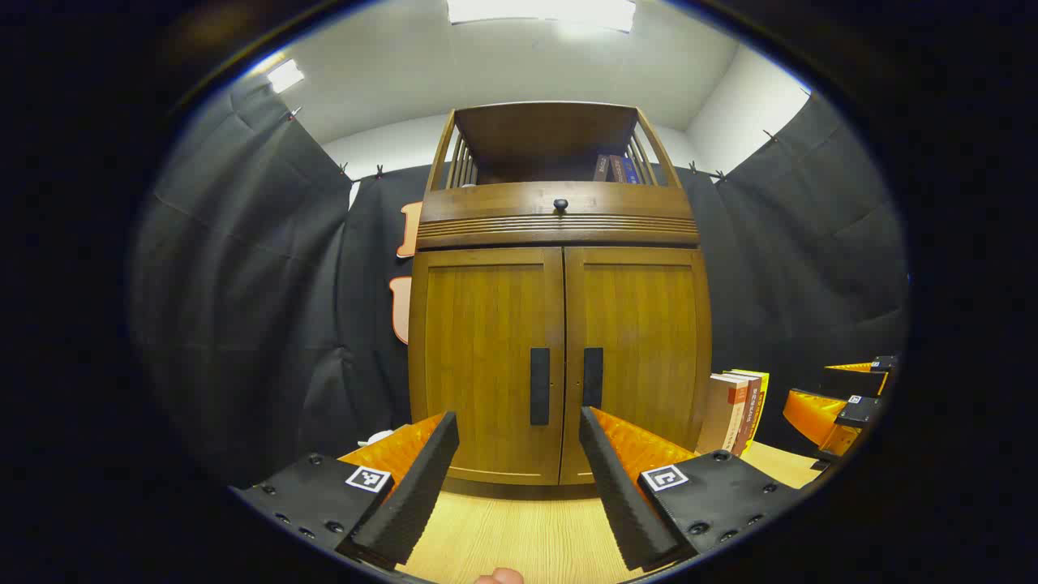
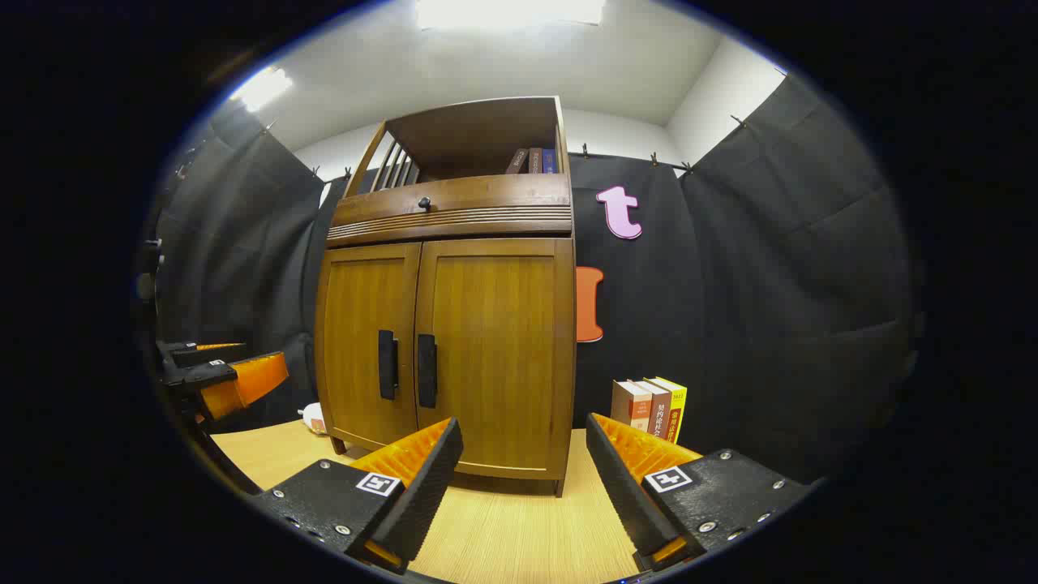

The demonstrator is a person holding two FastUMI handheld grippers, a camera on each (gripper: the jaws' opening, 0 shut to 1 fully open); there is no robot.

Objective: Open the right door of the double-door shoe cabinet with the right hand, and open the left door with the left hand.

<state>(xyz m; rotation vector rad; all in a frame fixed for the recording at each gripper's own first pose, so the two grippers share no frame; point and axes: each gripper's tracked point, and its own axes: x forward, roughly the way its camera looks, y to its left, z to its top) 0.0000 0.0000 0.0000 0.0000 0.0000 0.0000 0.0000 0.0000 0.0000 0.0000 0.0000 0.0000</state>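
Note:
A brown wooden shoe cabinet [image 1: 559, 357] stands on a light wood table, both doors closed. Two dark vertical handles meet at the middle: the left door's handle [image 1: 540, 386] and the right door's handle [image 1: 593, 378]. My left gripper [image 1: 519, 422] is open, a short way in front of the handles, nothing between its fingers. In the right gripper view the cabinet [image 2: 454, 349] sits left of centre, its handles [image 2: 426, 370] side by side. My right gripper [image 2: 524, 428] is open and empty, facing the right door's lower part. The other gripper [image 2: 219, 381] shows at far left.
Several upright books [image 1: 738, 410] stand right of the cabinet [image 2: 653, 410]. A drawer with a round knob [image 1: 560, 204] and an open shelf with books top the cabinet. A small white object [image 2: 312, 418] lies at the cabinet's left foot. Black cloth walls surround the table.

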